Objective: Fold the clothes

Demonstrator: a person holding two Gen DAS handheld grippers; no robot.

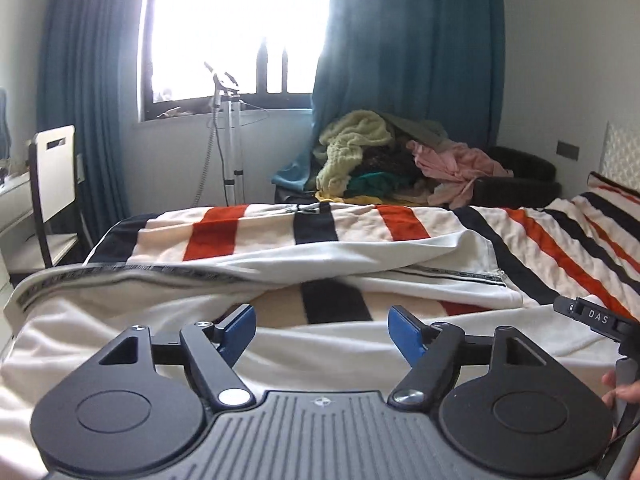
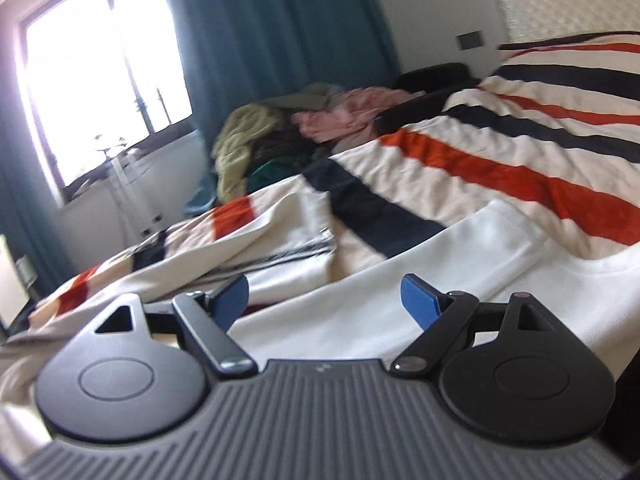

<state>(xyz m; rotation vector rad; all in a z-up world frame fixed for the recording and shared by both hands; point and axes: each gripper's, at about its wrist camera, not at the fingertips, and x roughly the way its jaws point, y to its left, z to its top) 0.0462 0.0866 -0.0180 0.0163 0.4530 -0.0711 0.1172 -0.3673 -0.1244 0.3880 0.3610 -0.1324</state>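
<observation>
The right wrist view is motion-blurred, so the heap of clothes [image 2: 288, 128] at centre reads only as soft yellow-green and pink lumps. A white garment [image 1: 320, 280] with a dark printed trim band lies rumpled across the lower half of the striped blanket [image 1: 560, 236] (cream, orange, navy). The left gripper [image 1: 322, 330] and the right gripper [image 2: 326, 300] both gape wide, blue pads holding nothing, just above the white cloth.
</observation>
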